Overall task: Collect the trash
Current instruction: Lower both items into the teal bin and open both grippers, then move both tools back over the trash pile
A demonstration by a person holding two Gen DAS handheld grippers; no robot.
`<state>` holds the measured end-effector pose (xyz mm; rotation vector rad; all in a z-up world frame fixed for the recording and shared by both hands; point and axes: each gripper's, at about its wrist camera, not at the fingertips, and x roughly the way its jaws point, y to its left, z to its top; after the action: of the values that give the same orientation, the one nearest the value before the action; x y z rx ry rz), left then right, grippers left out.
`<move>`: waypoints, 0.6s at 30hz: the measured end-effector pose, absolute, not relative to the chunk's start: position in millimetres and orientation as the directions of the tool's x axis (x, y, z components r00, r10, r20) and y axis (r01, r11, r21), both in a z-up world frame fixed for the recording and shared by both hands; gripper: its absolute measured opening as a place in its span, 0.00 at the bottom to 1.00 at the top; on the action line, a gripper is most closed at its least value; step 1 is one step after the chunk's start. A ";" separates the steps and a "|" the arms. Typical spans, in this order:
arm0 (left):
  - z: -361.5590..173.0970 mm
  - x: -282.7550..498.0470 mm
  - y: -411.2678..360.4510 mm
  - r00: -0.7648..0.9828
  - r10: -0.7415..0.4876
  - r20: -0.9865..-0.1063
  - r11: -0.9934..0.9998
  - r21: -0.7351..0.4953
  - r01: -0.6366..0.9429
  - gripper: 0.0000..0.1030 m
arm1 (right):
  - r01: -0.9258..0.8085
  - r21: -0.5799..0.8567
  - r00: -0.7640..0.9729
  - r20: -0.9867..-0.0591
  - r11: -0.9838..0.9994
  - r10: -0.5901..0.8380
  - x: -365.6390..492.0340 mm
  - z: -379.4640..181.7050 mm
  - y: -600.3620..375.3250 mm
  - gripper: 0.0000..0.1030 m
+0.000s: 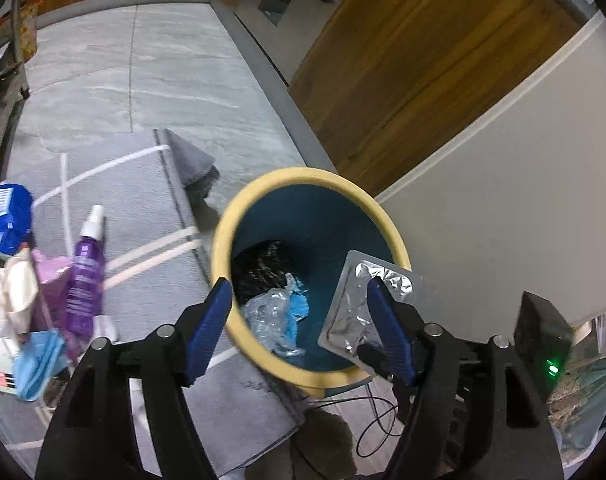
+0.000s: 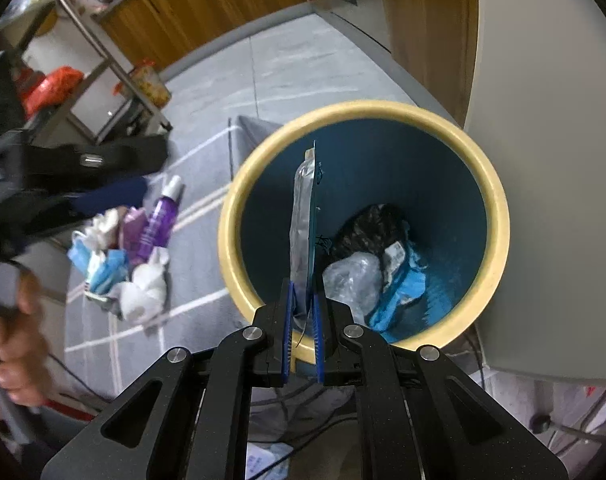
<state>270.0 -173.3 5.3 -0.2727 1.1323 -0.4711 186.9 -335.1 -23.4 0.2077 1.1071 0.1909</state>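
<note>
Blue-padded fingers (image 1: 207,320) of the left gripper (image 1: 299,292) stand spread wide over the near rim of the trash bin (image 1: 223,248), a blue tub with a thick cream-yellow lip standing on the floor at the edge of a grey rug (image 1: 143,200). A silver foil blister pack (image 1: 363,300) lies against the inner face of the gripper's right-side finger, above the bin's mouth; whether it rests on the pad or is loose cannot be told. Nothing is pinched between the fingers.

A pale wall panel (image 1: 503,160) stands just beside the bin on one side, and bare tiled floor (image 1: 183,60) lies open beyond it. Inside the bin lie a crumpled clear plastic bag (image 2: 355,276), a blue wrapper (image 2: 403,292) and something dark (image 2: 375,224).

On the rug, well apart from the bin, sits a heap of litter: a purple spray bottle (image 1: 85,276), blue face masks (image 2: 103,268) and white tissues (image 2: 147,288).

Over the bin's mouth, the right gripper (image 2: 303,304) has its fingers pressed on a flat silver pouch (image 2: 303,220), held edge-on and upright.
</note>
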 end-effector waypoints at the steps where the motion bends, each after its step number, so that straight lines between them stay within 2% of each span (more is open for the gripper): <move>1: 7.7 268.3 -166.3 0.347 -0.487 -0.802 0.873 -0.437 0.214 0.71 | -0.051 0.241 0.432 -0.869 0.969 0.239 188.5 -25.6 -332.8 0.10; 6: 17.4 262.5 -134.7 0.370 -0.446 -0.815 0.895 -0.405 0.186 0.79 | -0.052 0.215 0.418 -0.882 0.975 0.217 192.9 -33.9 -326.3 0.10; 15: 31.4 249.1 -104.6 0.419 -0.410 -0.810 0.912 -0.361 0.195 0.80 | -0.058 0.198 0.406 -0.891 0.979 0.204 201.7 -39.5 -316.9 0.11; 18: 34.3 244.8 -100.6 0.429 -0.394 -0.813 0.919 -0.337 0.205 0.81 | -0.057 0.203 0.410 -0.888 0.978 0.208 202.3 -37.3 -315.5 0.16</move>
<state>244.8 -100.6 34.3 -0.1976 1.0650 -0.3770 202.3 -315.5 -37.3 0.1488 1.1372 0.1678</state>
